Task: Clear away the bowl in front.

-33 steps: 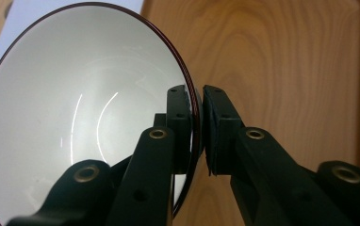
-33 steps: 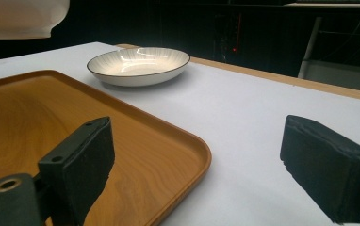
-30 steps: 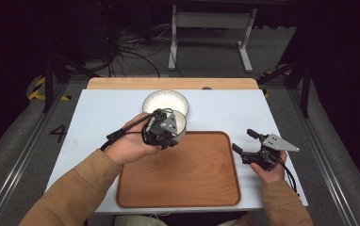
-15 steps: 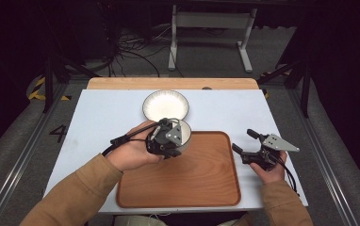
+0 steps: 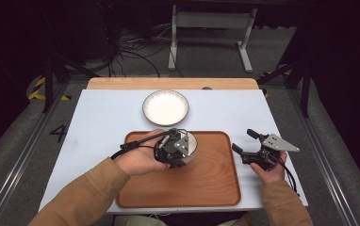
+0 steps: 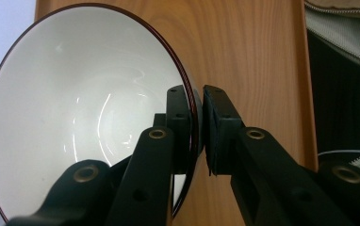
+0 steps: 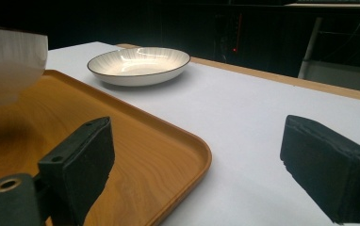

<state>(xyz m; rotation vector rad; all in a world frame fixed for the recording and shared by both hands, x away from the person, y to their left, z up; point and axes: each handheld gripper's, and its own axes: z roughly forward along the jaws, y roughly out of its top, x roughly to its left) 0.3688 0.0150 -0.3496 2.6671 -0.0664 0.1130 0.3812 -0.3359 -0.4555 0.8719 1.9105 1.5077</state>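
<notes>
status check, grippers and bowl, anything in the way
Left gripper shut on bowl rim, over tray. Right gripper open, beside tray. Plate apart, path clear.

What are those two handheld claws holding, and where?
The left gripper pinches the white bowl by its rim, one jaw inside, one outside. The right gripper holds nothing.
</notes>
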